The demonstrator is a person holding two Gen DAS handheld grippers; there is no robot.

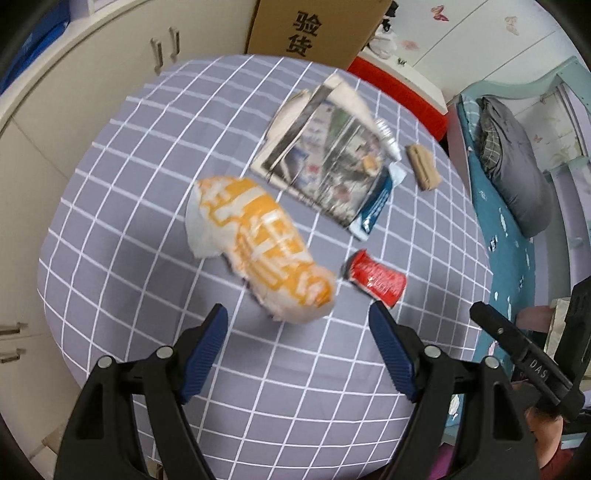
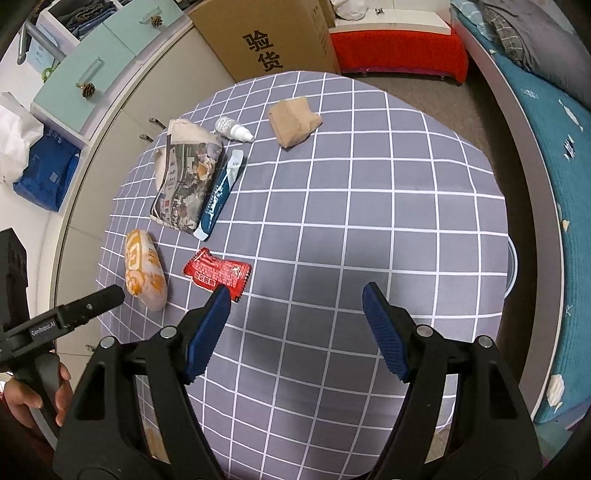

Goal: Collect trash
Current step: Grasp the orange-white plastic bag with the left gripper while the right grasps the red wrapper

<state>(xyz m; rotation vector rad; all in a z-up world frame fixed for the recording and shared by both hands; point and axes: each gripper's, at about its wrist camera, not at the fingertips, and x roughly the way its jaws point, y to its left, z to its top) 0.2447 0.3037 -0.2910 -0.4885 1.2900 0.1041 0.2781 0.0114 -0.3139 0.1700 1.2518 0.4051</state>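
Observation:
An orange-and-white snack bag (image 1: 258,243) (image 2: 144,271) lies on the grey checked tablecloth (image 1: 147,295) (image 2: 369,203). My left gripper (image 1: 297,314) hovers just in front of it, open, nothing between its blue pads. Right of the bag lies a red wrapper (image 1: 376,280) (image 2: 218,275). My right gripper (image 2: 293,295) is open above bare cloth, its left pad (image 2: 210,325) near the red wrapper. Farther back lie a folded newspaper (image 1: 325,162) (image 2: 188,181), a blue-and-white sachet (image 1: 376,206) (image 2: 219,195), a small white bottle (image 2: 234,129) and a crumpled brown paper (image 1: 423,166) (image 2: 293,122).
A cardboard box (image 1: 317,29) (image 2: 266,37) and a red stool (image 2: 399,51) stand behind the table. Cupboards (image 1: 74,110) run along the left, a bed (image 2: 546,147) along the right. The other gripper (image 1: 524,358) and a person's hand (image 2: 33,395) show at the frame edges.

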